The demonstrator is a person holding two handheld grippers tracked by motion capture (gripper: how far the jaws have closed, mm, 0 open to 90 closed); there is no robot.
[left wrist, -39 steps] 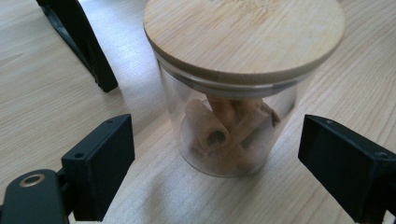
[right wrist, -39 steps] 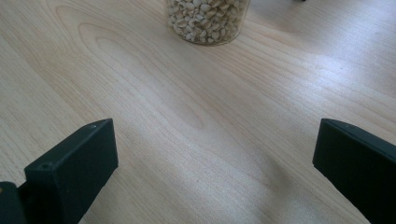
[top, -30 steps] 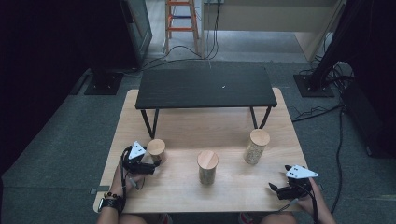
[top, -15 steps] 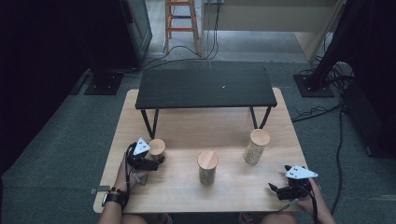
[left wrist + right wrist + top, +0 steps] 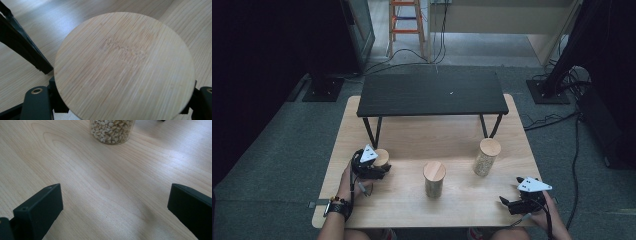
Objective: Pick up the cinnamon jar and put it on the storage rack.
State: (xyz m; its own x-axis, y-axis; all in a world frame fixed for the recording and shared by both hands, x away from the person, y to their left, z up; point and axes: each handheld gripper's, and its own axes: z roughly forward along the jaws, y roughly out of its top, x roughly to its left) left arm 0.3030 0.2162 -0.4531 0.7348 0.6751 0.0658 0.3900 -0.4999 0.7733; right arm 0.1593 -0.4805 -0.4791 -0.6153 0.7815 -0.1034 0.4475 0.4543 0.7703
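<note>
- The left gripper point(image 5: 379, 169) has just been closing its jaws, and they now clamp the left jar point(image 5: 381, 157) on both flanks just under its round bamboo lid point(image 5: 124, 66), which sits directly ahead of the jaws in the left gripper view.
- The jar is probably glass under a loose-fitting wooden lid: stiff, smooth, somewhat slippery and breakable, so the grip belongs on the body, not the lid.
- If filled like the jar of pale beans point(image 5: 113, 130) ahead of the right gripper point(image 5: 514, 204), it likely has some weight.
- The right gripper rests with jaws spread wide, holding nothing.
- The table edge point(image 5: 335, 165) lies close outside the left gripper.
- The black shelf's leg point(image 5: 23, 46) stands just beyond the jar.
- Open wood lies inward, toward the middle jar point(image 5: 434, 179).
</note>
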